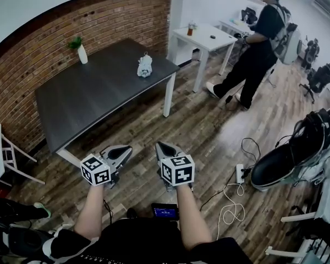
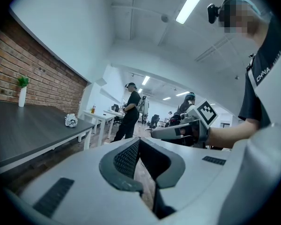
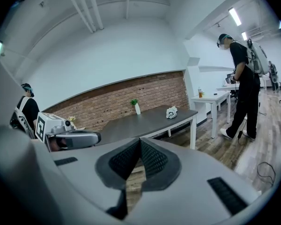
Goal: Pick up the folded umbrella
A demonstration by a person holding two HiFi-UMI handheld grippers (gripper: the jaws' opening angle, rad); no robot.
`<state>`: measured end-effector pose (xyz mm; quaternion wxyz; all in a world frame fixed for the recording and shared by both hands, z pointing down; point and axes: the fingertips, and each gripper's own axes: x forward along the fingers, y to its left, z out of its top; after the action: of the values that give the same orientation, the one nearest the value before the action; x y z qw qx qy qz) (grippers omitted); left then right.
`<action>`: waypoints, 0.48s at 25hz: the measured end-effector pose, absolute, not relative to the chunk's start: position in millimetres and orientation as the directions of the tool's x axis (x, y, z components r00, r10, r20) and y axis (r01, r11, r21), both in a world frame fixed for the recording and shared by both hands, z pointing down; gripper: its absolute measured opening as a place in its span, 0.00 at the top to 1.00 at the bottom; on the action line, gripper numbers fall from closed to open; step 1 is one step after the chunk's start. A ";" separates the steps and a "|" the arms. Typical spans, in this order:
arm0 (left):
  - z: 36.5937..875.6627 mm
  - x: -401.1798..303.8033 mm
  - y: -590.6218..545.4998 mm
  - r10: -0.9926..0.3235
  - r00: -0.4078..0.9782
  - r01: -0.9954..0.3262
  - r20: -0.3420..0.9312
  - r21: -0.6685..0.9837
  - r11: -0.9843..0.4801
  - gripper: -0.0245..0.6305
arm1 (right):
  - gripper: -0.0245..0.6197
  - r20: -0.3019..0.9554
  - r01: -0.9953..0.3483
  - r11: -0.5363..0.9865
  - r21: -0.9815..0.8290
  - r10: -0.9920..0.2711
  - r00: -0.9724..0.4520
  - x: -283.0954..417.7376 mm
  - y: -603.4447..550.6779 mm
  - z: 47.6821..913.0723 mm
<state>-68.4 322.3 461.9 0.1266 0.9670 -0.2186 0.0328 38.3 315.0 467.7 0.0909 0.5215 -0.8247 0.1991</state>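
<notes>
Pretty early stage here, by the look of it: nothing is held yet. The left gripper (image 1: 120,150) and right gripper (image 1: 164,148) are both seen fully closed, jaws together with nothing between them. Both are kept well short of the counter (image 1: 99,95), out over the wood floor (image 1: 209,125) off its near long edge.

The umbrella is taken to be the small whitish bundle (image 1: 145,66) lying on the counter near its far right corner, though it's too small to be made out for sure. So the reach-in is judged to be the step in hand.

For the next move, the counter has to be closed in on and one gripper's jaws opened wide enough for the bundle. The gripper should probably be lined up across the bundle's narrow side before being shut.

As for containers: a white vase (image 1: 83,54) is stood at the counter's far left edge, by the brick wall (image 1: 115,21), with a small green plant (image 1: 75,42) in it.
</notes>
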 end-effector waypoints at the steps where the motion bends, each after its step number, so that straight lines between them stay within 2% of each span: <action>1: 463.1 -66.8 322.5 -0.415 0.902 -0.432 0.120 0.231 -0.872 0.96 | 0.95 0.357 -0.896 0.377 -0.235 -0.824 -0.440 40.0 315.0 469.0; 12: 466.9 -34.0 327.0 -0.427 0.895 -0.446 0.128 0.246 -0.861 0.96 | 0.95 0.357 -0.890 0.373 -0.262 -0.820 -0.448 75.7 321.2 476.3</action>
<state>-34.0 327.0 466.9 0.1355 0.9639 -0.2266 0.0347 75.7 321.2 476.3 0.0834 0.5185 -0.8243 0.2116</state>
